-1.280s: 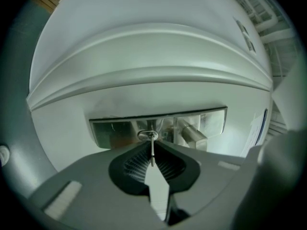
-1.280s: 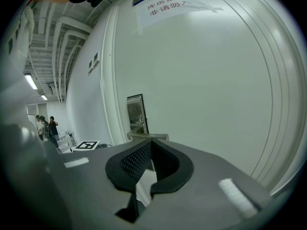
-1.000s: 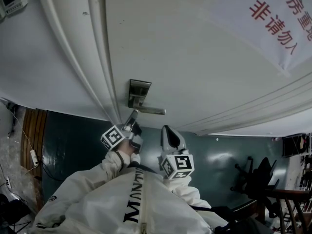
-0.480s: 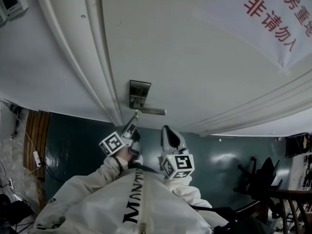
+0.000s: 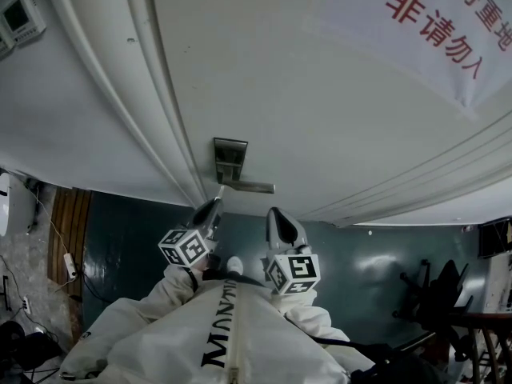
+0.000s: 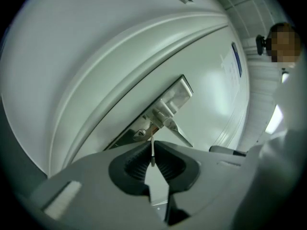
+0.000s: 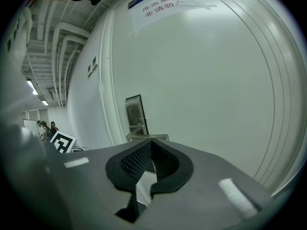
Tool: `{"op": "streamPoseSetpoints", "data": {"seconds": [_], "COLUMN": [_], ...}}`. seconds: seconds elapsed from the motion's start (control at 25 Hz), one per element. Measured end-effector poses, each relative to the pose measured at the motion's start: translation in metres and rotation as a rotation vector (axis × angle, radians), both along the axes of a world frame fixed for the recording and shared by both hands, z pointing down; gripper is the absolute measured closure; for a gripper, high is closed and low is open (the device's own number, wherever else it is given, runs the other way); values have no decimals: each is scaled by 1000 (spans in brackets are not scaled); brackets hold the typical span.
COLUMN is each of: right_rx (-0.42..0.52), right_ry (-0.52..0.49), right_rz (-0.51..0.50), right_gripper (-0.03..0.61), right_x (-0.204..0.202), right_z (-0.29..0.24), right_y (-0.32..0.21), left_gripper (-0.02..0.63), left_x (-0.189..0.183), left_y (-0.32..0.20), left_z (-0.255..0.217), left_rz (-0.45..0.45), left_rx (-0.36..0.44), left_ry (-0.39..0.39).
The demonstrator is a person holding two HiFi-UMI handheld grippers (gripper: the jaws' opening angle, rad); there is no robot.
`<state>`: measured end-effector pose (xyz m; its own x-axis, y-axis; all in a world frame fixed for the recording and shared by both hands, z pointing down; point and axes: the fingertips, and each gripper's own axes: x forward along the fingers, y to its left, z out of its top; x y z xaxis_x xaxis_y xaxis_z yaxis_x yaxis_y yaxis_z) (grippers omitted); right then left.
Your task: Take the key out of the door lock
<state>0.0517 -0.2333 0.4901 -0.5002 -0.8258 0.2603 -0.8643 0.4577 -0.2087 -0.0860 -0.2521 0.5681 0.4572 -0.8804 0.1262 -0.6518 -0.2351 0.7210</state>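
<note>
The steel lock plate (image 5: pixel 230 158) with its lever handle (image 5: pixel 250 186) sits on the white door (image 5: pixel 320 102). My left gripper (image 5: pixel 213 206) hangs just below the plate, shut on a thin key (image 6: pixel 152 151) that shows edge-on between its pads. The key's tip (image 5: pixel 220 190) stands a little off the lock plate (image 6: pixel 144 126), and I see a small gap between them. My right gripper (image 5: pixel 274 214) is to the right of the left one, below the handle, shut with nothing in it. In the right gripper view the jaw tips (image 7: pixel 151 143) meet in front of the handle (image 7: pixel 147 137).
A white door frame (image 5: pixel 152 94) runs left of the lock. A paper notice with red print (image 5: pixel 436 30) hangs on the door at upper right. A wall panel (image 5: pixel 20 14) is at far left. Below lies dark green floor (image 5: pixel 128 238), with chairs (image 5: pixel 432 294) at the right.
My left gripper has drawn back down and to the left from the lock plate, carrying the key with it. The right gripper has stayed where it was.
</note>
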Motion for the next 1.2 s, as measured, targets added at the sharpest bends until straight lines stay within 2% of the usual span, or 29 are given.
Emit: {"op": "streamPoseSetpoints", "data": {"seconds": [0.36,0.72,0.84,1.2], "right_rx": [19,47,52,53], "right_ry": [-26,-3,-14,-42], "right_rz": [5,1,-11,-40], "right_gripper": [578,578,578,577], "right_x": [-1,3,4,9], "right_z": [-3,-4,-5,2], "right_y": [-6,-10,-10,7], "left_gripper": [591,591,591,591], "left_x": [-28,-38,-38,-37], "left_y": [9,13,15,34], "left_z": [-12,-39,-43,-57], "left_rz": [-9,-31,-43,-73], "left_rx": [86,174,186,209], "left_ry": [-469,-841,-872,-881]}}
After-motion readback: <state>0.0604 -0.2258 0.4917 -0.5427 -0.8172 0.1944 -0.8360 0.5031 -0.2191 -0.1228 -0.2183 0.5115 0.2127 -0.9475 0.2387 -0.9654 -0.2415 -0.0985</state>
